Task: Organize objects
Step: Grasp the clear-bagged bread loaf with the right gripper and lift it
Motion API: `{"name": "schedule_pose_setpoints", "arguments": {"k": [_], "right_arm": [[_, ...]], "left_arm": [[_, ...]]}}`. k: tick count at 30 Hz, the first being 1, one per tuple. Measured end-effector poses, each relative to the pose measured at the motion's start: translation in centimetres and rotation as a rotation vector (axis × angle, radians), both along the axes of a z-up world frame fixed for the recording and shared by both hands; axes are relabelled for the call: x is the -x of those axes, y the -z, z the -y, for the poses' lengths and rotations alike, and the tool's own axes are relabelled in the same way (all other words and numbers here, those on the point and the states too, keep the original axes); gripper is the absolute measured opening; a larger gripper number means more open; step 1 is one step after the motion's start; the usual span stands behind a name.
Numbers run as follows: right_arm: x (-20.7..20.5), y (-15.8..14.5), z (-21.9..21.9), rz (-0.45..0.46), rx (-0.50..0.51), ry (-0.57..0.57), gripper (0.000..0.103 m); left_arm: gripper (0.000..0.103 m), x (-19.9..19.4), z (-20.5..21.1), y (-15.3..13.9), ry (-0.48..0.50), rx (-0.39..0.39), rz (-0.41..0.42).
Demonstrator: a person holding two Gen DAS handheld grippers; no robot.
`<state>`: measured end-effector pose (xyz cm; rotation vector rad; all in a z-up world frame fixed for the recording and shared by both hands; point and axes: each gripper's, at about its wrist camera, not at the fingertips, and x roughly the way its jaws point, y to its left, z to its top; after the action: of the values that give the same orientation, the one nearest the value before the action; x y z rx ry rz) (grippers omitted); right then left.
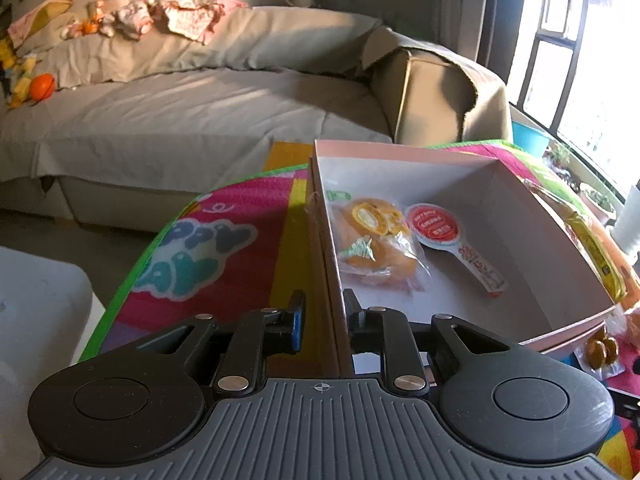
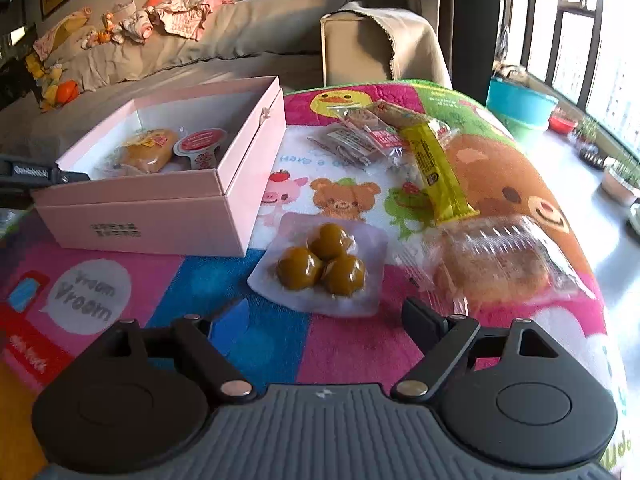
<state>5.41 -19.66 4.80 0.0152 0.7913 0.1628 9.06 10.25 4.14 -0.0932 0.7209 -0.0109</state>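
The left gripper (image 1: 324, 312) has its jaws pinched on the near side wall of the pink cardboard box (image 1: 332, 280), one finger outside and one inside. The right gripper (image 2: 320, 320) hovers with its jaws spread wide and nothing between them, just short of a clear packet of three round brown sweets (image 2: 322, 266).

Inside the open box lie a wrapped orange bun in clear plastic (image 1: 374, 240) and, beside it, a small red-lidded cup with a spoon-shaped tab (image 1: 436, 228). From the right wrist view the box (image 2: 160, 208) sits to the left of the loose snacks, well apart from most of them.

Near the sweets, to the right, rests a clear plastic clamshell holding a brown pastry (image 2: 496, 264). Behind it lies a long yellow wrapped bar (image 2: 436, 168), and further back some small clear-wrapped snack packets (image 2: 352, 140).

Everything rests on a bright cartoon-printed quilt (image 2: 352, 344) covering the bench. Beyond it stands a grey covered sofa (image 1: 200, 100) strewn with pink clothes (image 1: 176, 12).
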Motion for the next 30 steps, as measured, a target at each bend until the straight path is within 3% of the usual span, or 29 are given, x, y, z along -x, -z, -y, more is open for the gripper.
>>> {"name": "schedule_pose_setpoints", "arguments": {"k": [4, 9, 13, 20, 25, 26, 28, 29, 30], "right_arm": [[0.6, -1.7, 2.6, -0.011, -0.067, 0.122, 0.095], [-0.3, -2.4, 6.3, -0.040, -0.124, 0.300, 0.096], [-0.8, -2.0, 7.2, -0.025, -0.029, 0.336, 0.096], [-1.3, -2.7, 5.8, 0.149, 0.285, 0.266, 0.096], [-4.8, -1.0, 5.9, 0.127, 0.383, 0.219, 0.096], [-5.3, -0.6, 6.0, 0.104, 0.372, 0.214, 0.095], [-5.8, -0.2, 6.2, 0.053, 0.331, 0.195, 0.077], [-5.6, -0.2, 6.1, 0.033, 0.311, 0.177, 0.062], [-5.2, -0.3, 5.7, 0.034, 0.314, 0.169, 0.059]], "left_arm": [[0.014, -0.1, 0.4, 0.1, -0.011, 0.004, 0.006], [0.014, -0.2, 0.3, 0.3, -0.014, 0.012, 0.011], [0.014, -0.1, 0.0, 0.3, 0.000, 0.022, 0.009], [0.014, -0.2, 0.2, 0.3, -0.002, 0.015, 0.015], [0.014, -0.1, 0.1, 0.3, -0.002, 0.020, 0.013], [0.014, -0.1, 0.1, 0.3, -0.002, 0.020, 0.013], [0.014, -0.1, 0.1, 0.3, -0.001, 0.017, 0.013], [0.014, -0.1, 0.1, 0.3, 0.000, 0.019, 0.014], [0.014, -0.1, 0.0, 0.4, 0.000, 0.019, 0.015]]}}
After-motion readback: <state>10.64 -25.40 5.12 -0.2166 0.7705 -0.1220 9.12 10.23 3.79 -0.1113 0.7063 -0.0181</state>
